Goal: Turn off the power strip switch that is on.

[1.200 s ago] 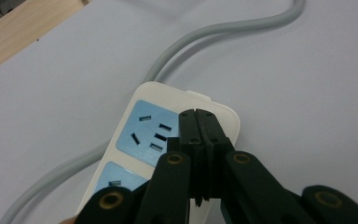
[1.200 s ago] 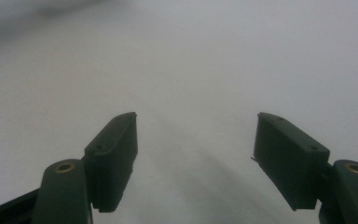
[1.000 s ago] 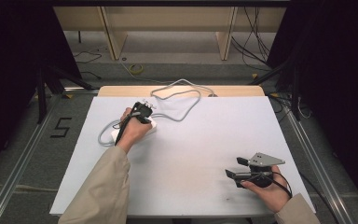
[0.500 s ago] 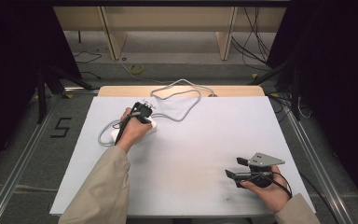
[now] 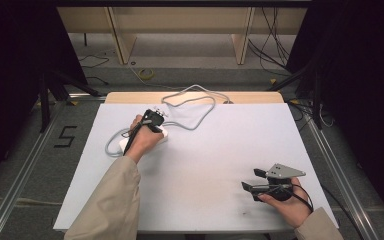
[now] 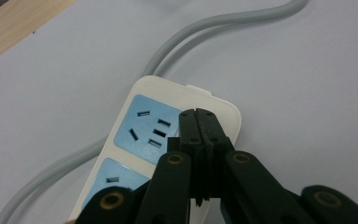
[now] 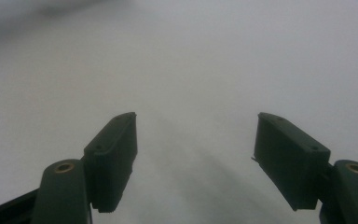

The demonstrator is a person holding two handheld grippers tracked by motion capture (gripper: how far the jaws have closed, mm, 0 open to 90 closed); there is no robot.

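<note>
The left gripper (image 6: 198,114), pressed together, still rests on the power strip (image 6: 144,140); the right gripper (image 7: 193,154) stays spread.

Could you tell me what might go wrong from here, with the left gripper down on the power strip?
The left gripper, jaws shut, sits over the edge of the power strip, so a push could slide or tip the strip on the smooth table. The grey cable loops loosely beside the strip and could snag the gripper or drag. The right gripper, open and far off, could not steady it.
</note>
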